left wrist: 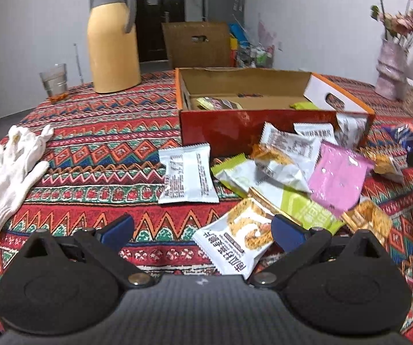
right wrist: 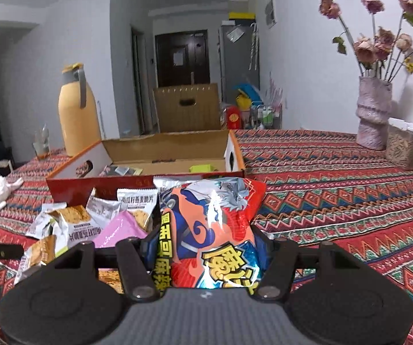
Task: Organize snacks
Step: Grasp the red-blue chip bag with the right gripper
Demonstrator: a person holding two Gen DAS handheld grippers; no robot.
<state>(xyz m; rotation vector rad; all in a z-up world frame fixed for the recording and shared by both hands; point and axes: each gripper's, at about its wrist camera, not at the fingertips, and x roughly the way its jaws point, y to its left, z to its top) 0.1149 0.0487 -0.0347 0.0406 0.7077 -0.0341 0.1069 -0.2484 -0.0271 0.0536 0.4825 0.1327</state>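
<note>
My right gripper (right wrist: 206, 244) is shut on a puffy orange, blue and silver snack bag (right wrist: 212, 224), held upright above the table in front of the open red cardboard box (right wrist: 137, 185). That box (left wrist: 229, 132) holds a few packets on its floor. A pile of snack packets lies before it: white ones (left wrist: 187, 175), a green-and-white one (left wrist: 292, 198), a pink one (left wrist: 338, 176). My left gripper (left wrist: 202, 228) hovers open just above the table near the pile, with a white oat-crisp packet (left wrist: 241, 241) lying under its right finger.
A yellow thermos jug (left wrist: 113, 43) and a glass (left wrist: 53, 80) stand at the back left. A white glove (left wrist: 8, 172) lies at the left. A pink vase with dried roses (right wrist: 374, 112) stands at the right. A patterned red cloth (right wrist: 336, 189) covers the table.
</note>
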